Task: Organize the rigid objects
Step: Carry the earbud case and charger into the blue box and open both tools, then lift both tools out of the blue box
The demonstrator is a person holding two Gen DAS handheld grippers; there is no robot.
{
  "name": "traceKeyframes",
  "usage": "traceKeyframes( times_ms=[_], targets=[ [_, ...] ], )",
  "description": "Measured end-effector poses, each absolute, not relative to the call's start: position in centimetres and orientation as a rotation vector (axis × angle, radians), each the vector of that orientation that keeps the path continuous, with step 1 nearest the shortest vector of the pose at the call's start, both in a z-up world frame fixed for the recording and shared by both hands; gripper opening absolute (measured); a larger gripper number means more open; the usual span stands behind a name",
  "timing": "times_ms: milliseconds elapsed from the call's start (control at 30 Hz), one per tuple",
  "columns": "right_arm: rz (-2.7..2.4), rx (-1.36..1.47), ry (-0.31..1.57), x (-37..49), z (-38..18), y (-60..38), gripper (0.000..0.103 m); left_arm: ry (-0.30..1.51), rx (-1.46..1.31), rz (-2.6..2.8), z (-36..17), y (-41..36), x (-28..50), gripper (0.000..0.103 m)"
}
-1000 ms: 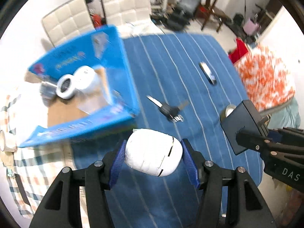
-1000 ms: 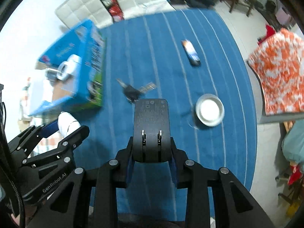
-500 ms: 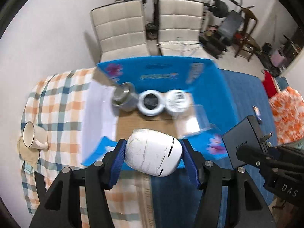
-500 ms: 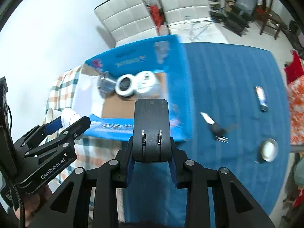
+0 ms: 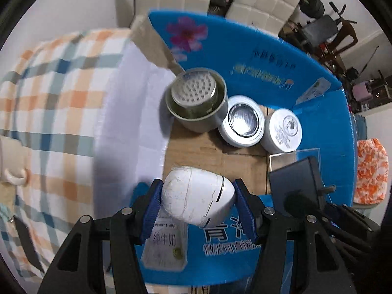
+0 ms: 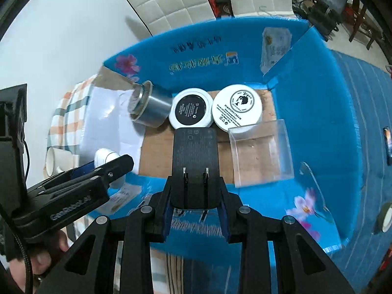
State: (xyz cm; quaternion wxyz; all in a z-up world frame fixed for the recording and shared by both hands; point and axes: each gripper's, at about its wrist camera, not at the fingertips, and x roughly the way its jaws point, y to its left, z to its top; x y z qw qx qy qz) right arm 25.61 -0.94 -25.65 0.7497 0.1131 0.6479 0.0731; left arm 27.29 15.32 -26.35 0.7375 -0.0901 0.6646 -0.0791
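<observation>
Both grippers hang over the blue box [image 6: 318,112]. The left gripper [image 5: 198,199] pinches a white case [image 5: 196,196] between its fingers; the right gripper [image 6: 196,193] clamps a black charger [image 6: 194,161] — tins [image 6: 191,111] at twelve o'clock, a clear box [image 6: 261,153] at two.

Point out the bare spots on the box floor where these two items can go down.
Bare cardboard floor lies open in front of the metal tin and black-lidded jar, left of the clear plastic case. The back row, including the white cream jar, is crowded.
</observation>
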Motion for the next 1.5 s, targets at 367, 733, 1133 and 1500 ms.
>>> traceKeyframes(
  times_ms=[367,733,1133,1500],
  targets=[
    [0.202,0.224,1.465,26.6,-30.8,1.1,0.034,1.573,-0.192,-0.243,-30.3,14.3,28.7,0.055],
    [0.205,0.143,1.471,27.4,-32.6,2.2,0.034,1.654,-0.218,-0.213,-32.6,14.7,28.3,0.056],
    [0.209,0.128,1.498,27.1,-29.9,1.6,0.045,1.591,-0.122,-0.152,-28.1,13.0,26.3,0.076],
    [0.092,0.048,1.423,23.8,-23.6,-2.0,0.093,1.402,-0.025,-0.072,-20.0,12.0,23.0,0.101]
  ],
)
